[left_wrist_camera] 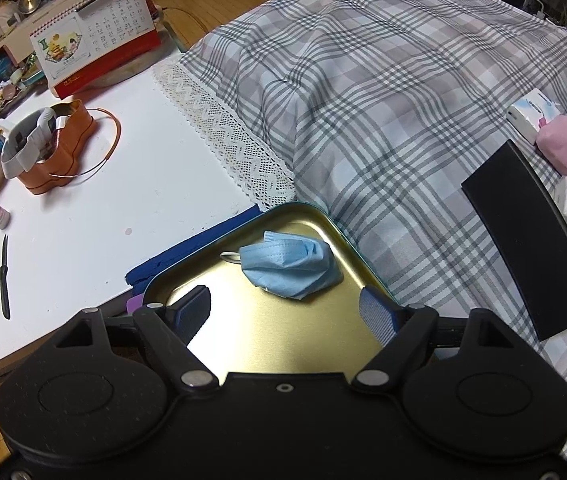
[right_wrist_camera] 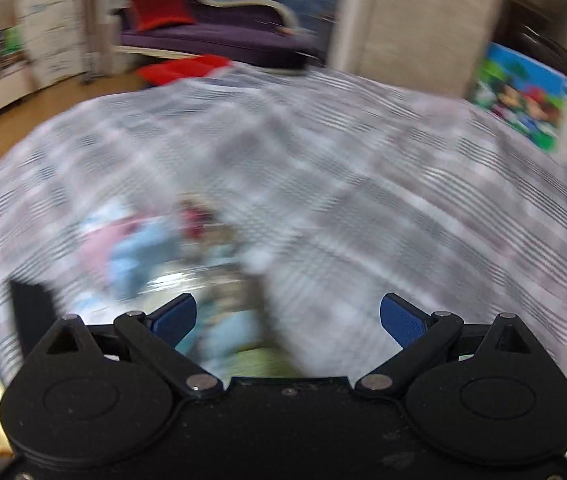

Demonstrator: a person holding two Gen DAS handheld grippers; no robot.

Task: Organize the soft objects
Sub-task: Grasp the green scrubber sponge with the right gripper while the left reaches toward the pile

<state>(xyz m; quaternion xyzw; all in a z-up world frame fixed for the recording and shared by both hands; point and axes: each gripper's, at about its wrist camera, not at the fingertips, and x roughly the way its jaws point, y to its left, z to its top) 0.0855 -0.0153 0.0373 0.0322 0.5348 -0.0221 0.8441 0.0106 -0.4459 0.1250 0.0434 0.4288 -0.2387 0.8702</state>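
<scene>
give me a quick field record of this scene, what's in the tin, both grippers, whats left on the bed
tin tray: gold inside, holds one item
in tray: crumpled blue face mask
left gripper: open, empty, above the tray
right gripper: open, empty, view blurred
on plaid bedcover: pink cloth bundle, tissue packs
white table: desk calendar, orange tin

Glossy gold metal tin [left_wrist_camera: 323, 216], crumpled non-woven blue mask [left_wrist_camera: 289, 266], woven plaid cloth [left_wrist_camera: 383, 92], lace trim [left_wrist_camera: 227, 136], smooth white tabletop [left_wrist_camera: 103, 208]
</scene>
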